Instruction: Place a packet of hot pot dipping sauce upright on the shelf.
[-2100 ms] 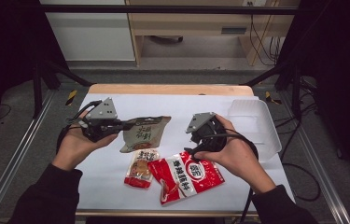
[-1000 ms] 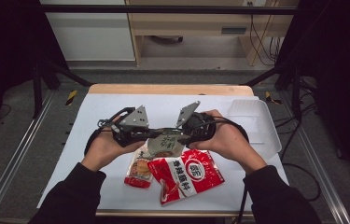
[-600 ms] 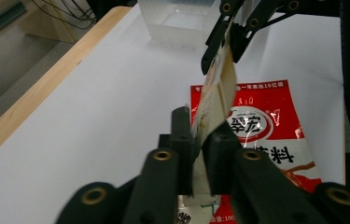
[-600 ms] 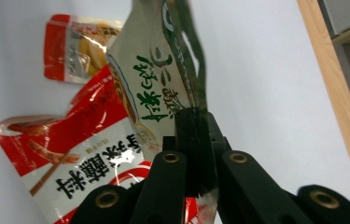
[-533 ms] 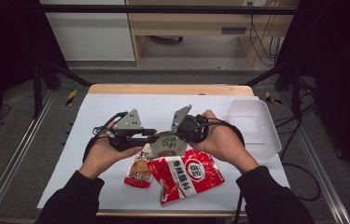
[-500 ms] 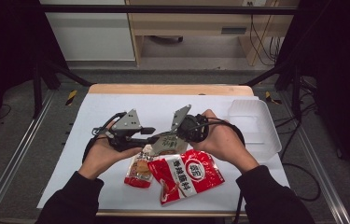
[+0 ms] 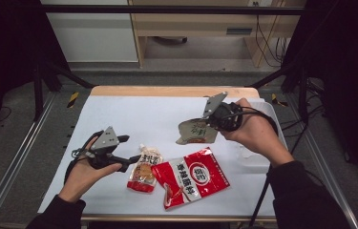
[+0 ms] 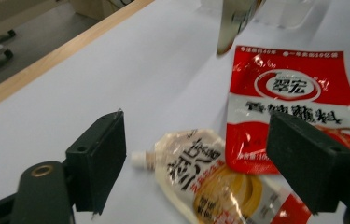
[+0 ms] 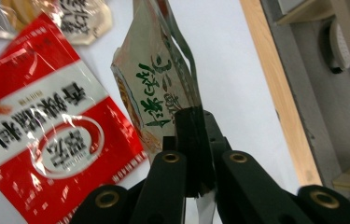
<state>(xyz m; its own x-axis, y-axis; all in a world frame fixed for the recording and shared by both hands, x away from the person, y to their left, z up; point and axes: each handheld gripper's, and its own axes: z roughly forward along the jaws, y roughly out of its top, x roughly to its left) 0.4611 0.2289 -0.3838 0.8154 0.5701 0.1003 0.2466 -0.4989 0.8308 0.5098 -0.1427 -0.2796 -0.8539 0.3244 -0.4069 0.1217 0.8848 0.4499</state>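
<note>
right tool [image 7: 213, 125]: jaws clamped tight on one edge of a green-lettered pouch [image 7: 196, 131]; pouch hangs tilted above the white surface [image 7: 157, 114], clear of it, beyond the red packet [image 7: 193, 176]. in the right gripper view the pouch [image 9: 161, 88] rises from the closed jaws. left tool [image 7: 131, 151]: jaws have just been opening and stand wide apart, nothing pressed between them, low over the surface, tips just beside a small spouted pouch [image 7: 144, 169]. in the left gripper view the spouted pouch [image 8: 210, 177] lies flat between the spread jaws, its lower edge overlapping the red packet [image 8: 294, 102]. clear tray [image 7: 257, 157] at the surface's right side.
</note>
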